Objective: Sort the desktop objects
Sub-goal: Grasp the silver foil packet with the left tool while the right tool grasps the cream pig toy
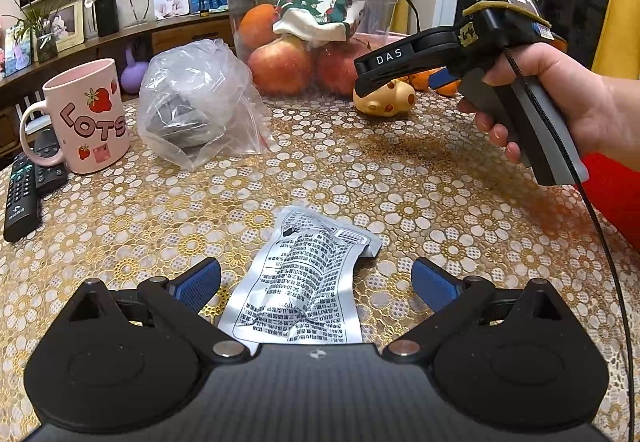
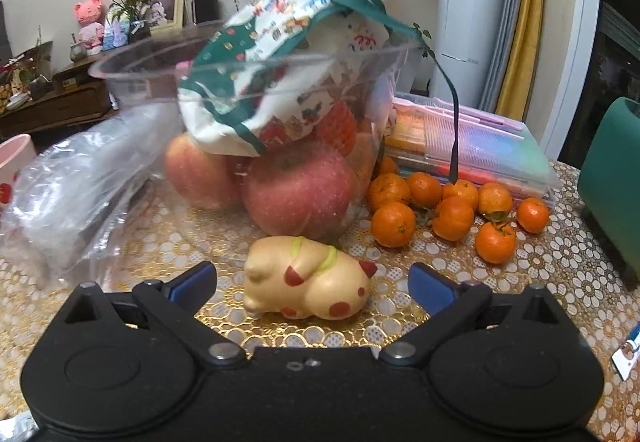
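A crumpled silver foil packet (image 1: 308, 282) with black print lies on the gold flower tablecloth between the open fingers of my left gripper (image 1: 316, 282). My right gripper (image 2: 312, 284) is open around a yellow squishy pig toy (image 2: 310, 278) with red spots; neither finger touches it. In the left wrist view the right gripper (image 1: 404, 79) hovers over the same toy (image 1: 386, 99) at the back right. A clear plastic tub (image 2: 132, 61) holds apples, an orange and a Christmas cloth bag (image 2: 288, 53).
A pink "LOTS" mug (image 1: 88, 113), two black remotes (image 1: 24, 193) and a clear plastic bag (image 1: 200, 101) stand at the left. Several mandarins (image 2: 452, 209), a clear box of coloured pens (image 2: 468, 145) and a green object (image 2: 612, 177) are at the right.
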A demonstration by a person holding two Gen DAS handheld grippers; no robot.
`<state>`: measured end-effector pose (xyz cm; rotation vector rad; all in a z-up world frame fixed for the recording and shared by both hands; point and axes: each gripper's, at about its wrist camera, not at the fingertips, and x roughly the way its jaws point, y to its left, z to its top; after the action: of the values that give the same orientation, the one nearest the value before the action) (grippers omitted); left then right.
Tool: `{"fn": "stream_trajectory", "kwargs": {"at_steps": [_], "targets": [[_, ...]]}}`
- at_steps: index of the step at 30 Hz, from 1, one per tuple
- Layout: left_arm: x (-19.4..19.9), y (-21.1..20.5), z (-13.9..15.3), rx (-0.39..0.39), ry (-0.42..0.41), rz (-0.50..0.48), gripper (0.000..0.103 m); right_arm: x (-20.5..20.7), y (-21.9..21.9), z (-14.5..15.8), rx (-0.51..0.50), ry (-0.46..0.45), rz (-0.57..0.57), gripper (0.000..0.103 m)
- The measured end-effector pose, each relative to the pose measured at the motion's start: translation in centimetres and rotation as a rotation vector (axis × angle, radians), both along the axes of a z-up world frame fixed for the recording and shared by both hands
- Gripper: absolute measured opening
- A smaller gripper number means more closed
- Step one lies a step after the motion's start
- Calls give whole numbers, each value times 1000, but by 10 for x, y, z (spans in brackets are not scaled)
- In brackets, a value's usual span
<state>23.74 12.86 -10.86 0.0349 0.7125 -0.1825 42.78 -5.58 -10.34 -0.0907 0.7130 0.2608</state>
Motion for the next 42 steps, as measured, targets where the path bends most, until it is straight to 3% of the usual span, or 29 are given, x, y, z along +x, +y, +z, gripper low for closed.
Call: {"fn": "stream_trajectory", "kwargs": {"at_steps": [9,17,19,24,29,30,42], "targets": [[4,-2,-8,4,-6,0,99,8,2,-10,-18,9,11,99],[5,-3,-8,24,-36,17,81,12,7,-16,-24,27,31,90],[4,-2,-7,24,-43,23,69,13,7,-18,-21,38,33,84],[5,-2,-7,23,-41,32,68,13,7,-19,-13,50,33,76],[5,-3,-6,26,-34,41,66,9,6,-15,6,59,36,74],[5,-3,-5,24,-33,45,56,8,6,-13,12,62,36,73],[-3,-8,0,-10,2,72,56,-27,-17,13,55,88,43,72]]}}
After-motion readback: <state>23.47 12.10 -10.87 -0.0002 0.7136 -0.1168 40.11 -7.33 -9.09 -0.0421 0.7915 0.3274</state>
